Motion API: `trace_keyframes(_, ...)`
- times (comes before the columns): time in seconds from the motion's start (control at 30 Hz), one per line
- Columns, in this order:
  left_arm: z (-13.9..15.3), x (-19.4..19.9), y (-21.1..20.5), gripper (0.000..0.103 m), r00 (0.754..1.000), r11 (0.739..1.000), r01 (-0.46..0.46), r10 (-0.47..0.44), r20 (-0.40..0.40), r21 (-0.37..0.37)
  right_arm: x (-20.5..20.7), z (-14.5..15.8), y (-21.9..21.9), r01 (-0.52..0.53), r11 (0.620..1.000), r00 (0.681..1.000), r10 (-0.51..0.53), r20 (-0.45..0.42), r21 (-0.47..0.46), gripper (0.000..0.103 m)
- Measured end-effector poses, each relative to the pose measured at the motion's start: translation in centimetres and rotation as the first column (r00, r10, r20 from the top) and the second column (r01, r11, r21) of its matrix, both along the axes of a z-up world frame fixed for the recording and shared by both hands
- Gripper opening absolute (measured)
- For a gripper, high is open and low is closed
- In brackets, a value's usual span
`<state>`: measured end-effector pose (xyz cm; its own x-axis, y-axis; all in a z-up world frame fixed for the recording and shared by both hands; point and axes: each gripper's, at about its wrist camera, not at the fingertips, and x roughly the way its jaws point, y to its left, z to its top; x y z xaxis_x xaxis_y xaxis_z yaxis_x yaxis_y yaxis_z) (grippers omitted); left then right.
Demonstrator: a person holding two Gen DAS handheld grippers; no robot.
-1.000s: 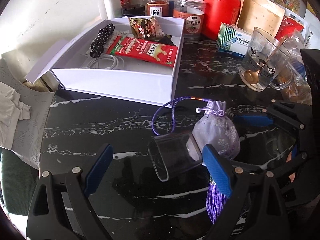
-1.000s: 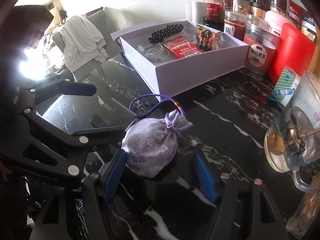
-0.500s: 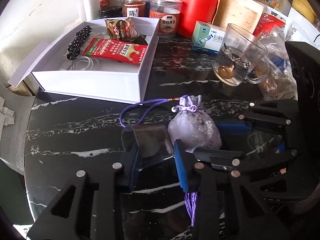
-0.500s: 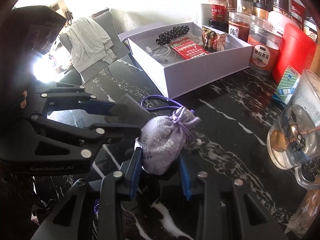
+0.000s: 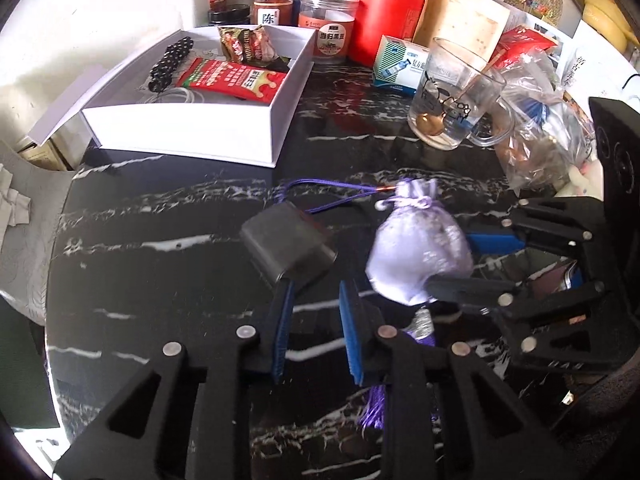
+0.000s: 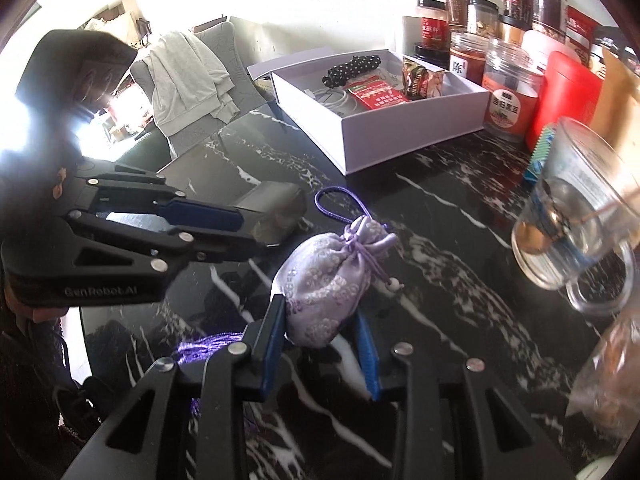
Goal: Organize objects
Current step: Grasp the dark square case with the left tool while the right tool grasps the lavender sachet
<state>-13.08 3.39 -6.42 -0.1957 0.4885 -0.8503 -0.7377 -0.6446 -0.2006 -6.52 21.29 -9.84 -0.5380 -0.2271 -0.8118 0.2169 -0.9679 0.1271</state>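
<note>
A dark see-through square cup [image 5: 288, 246] sits between the blue pads of my left gripper [image 5: 315, 289], whose jaws are closing on it. The cup hangs just above the black marble table [image 5: 160, 264]. My right gripper [image 6: 322, 322] is shut on the lower end of a lilac embroidered pouch [image 6: 326, 276] and holds it clear of the table. The pouch's purple cord loop [image 6: 340, 208] trails ahead and its tassel [image 6: 208, 346] hangs behind. From the right wrist, the left gripper [image 6: 252, 234] and cup [image 6: 272, 210] show at left. The white box [image 5: 192, 132] stands open ahead.
The white box [image 6: 400, 128] holds a beaded string, a cable, a red packet and snacks. Jars and a red canister [image 5: 386, 20] line the back. A glass mug with a spoon [image 5: 452, 100] and a plastic bag [image 5: 552, 140] stand right. A chair with a grey garment [image 6: 188, 80] is beyond the table.
Both grippers went from open to closed, the left on the cup and the right on the pouch. Both things came up off the table and moved toward the white box.
</note>
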Motion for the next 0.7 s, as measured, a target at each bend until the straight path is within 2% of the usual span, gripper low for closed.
trace_keyframes(0.17, 0.1, 0.3, -0.9, 0.023, 0.999, 0.999, -0.043, 0.043, -0.001, 0.015, 1.3, 0.1, 0.6, 0.013, 1.0, 1.0, -0.013, -0.004, 0.0, 0.033)
trace_keyframes(0.23, 0.1, 0.3, -1.1, 0.026, 0.998, 0.998, -0.055, 0.055, 0.001, 0.018, 1.6, 0.1, 0.8, 0.019, 1.0, 1.0, -0.019, -0.008, -0.002, 0.033)
trace_keyframes(0.3, 0.2, 0.3, -1.2, 0.046, 0.998, 0.998, -0.065, 0.065, -0.005, 0.011, 2.0, 0.1, 1.2, 0.029, 1.0, 1.0, -0.029, -0.011, -0.002, 0.033)
trace_keyframes(0.37, 0.3, 0.3, -1.1, 0.059, 0.997, 0.997, -0.076, 0.075, -0.031, -0.005, 2.1, 0.1, 1.7, 0.046, 0.999, 0.999, -0.046, -0.008, 0.0, 0.034)
trace_keyframes(0.43, 0.6, 0.4, -1.0, 0.062, 0.995, 0.997, -0.08, 0.08, -0.053, -0.005, 2.2, -0.1, 2.3, 0.069, 0.998, 0.998, -0.069, -0.002, 0.015, 0.034)
trace_keyframes(0.5, 0.7, 0.2, -0.7, 0.071, 0.996, 0.997, -0.075, 0.075, -0.056, -0.003, 2.3, -0.2, 2.8, 0.09, 0.996, 0.996, -0.09, 0.008, 0.029, 0.035)
trace_keyframes(0.53, 0.7, 0.1, -0.5, 0.073, 0.996, 0.997, -0.071, 0.071, -0.063, -0.004, 2.3, -0.2, 2.9, 0.098, 0.995, 0.995, -0.099, 0.012, 0.035, 0.035)
trace_keyframes(0.6, 0.5, -0.2, 0.2, 0.075, 0.995, 0.998, -0.065, 0.063, -0.082, -0.012, 2.4, -0.3, 3.2, 0.099, 0.995, 0.995, -0.099, 0.011, 0.029, 0.043)
trace_keyframes(0.63, 0.3, -0.4, 0.6, 0.075, 0.994, 0.998, -0.061, 0.059, -0.089, -0.02, 2.4, -0.3, 3.2, 0.094, 0.995, 0.996, -0.095, 0.005, 0.018, 0.058)
trace_keyframes(0.67, 0.0, -0.7, 1.0, 0.075, 0.994, 0.998, -0.061, 0.058, -0.091, -0.03, 2.4, -0.4, 3.2, 0.095, 0.995, 0.995, -0.095, 0.0, 0.013, 0.067)
trace_keyframes(0.7, -0.3, -1.0, 1.3, 0.075, 0.994, 0.997, -0.063, 0.059, -0.088, -0.04, 2.4, -0.4, 3.2, 0.099, 0.995, 0.995, -0.099, -0.008, 0.014, 0.069)
